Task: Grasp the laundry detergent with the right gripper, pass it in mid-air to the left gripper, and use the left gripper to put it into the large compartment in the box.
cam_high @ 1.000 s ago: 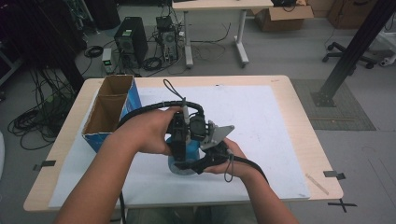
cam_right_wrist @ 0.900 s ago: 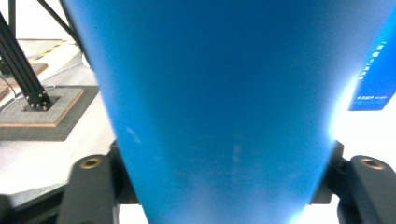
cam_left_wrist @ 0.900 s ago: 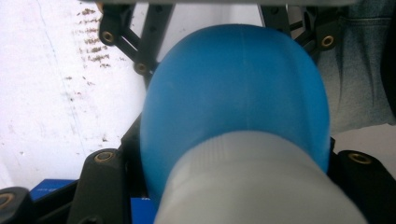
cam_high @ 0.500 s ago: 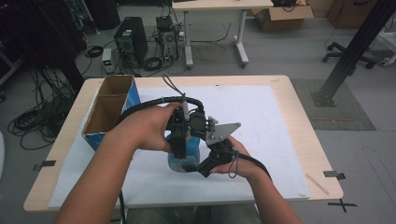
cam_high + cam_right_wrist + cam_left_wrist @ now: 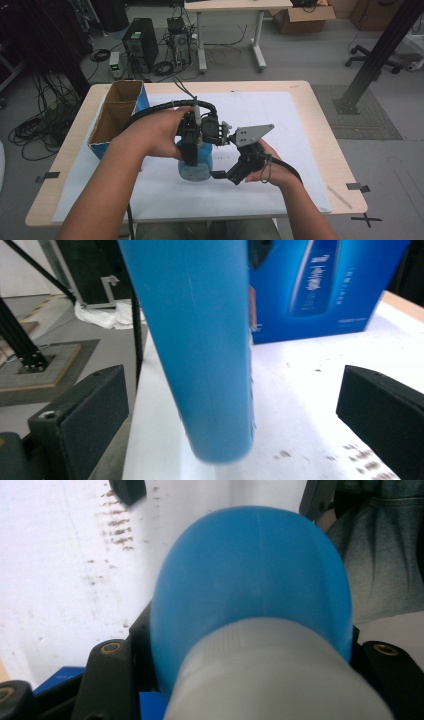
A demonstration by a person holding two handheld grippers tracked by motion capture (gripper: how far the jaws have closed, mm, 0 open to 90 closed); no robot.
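— Two claws, one bottle: which of them has it?

— The left claw [image 5: 192, 159], pointing down, is clamped on the blue plastic bottle with a pale grey cap end [image 5: 196, 162], holding it just above the white paper sheet [image 5: 280, 130] on the bench [image 5: 320, 115]. In the left gripper view the bottle's rounded blue body [image 5: 250, 575] bulges between the black jaws.

— And the right claw [image 5: 226, 175]?

— Its jaws have just been opening. A second ago it was closed against the bottle; now the pads [image 5: 85, 405] stand wide, clear of the blue wall [image 5: 200, 340] between them, and the hand has drawn off to the right.

— Meaning?

— I'd judge a handover or a regrip is finished: the left claw alone carries the bottle.

— Any writing?

— The open blue cardboard box [image 5: 117, 117] beyond shows a printed panel [image 5: 320, 285] with white lettering, too blurred to read.
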